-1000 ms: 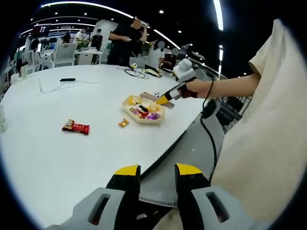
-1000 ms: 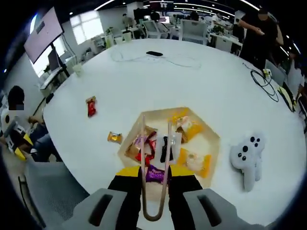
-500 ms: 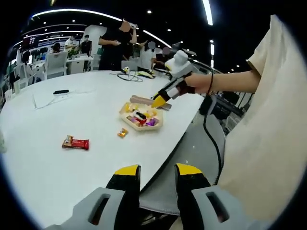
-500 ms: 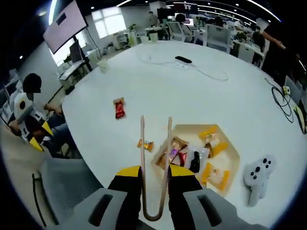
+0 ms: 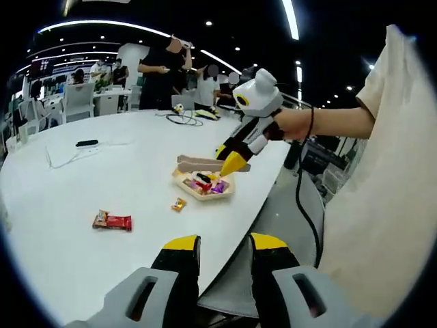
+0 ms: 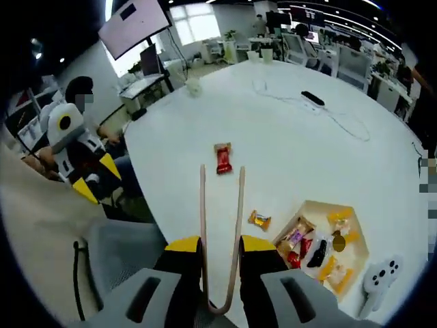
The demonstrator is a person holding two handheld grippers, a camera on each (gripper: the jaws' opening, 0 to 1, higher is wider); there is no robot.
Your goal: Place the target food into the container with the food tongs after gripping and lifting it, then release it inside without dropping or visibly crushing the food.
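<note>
1. Two grippers are in play: the right gripper point(image 6: 218, 249) has its jaws clamped on the bend of the wooden food tongs point(image 6: 220, 225), whose two arms run forward, apart and empty.
2. Beyond the tong tips lies a red snack packet point(image 6: 223, 158) on the white tabletop point(image 6: 287, 137).
3. Just right of the tong arms sits a small orange candy point(image 6: 259, 220), apart from the container.
4. Further right of the jaws, the hexagonal wooden container point(image 6: 357, 225) holds assorted wrapped snacks.
5. The left gripper point(image 5: 224, 251) has its jaws parted on nothing, above the tabletop edge.
6. Ahead of the left jaws lie the red packet, the candy and the container, with the right gripper held over the container.
</note>
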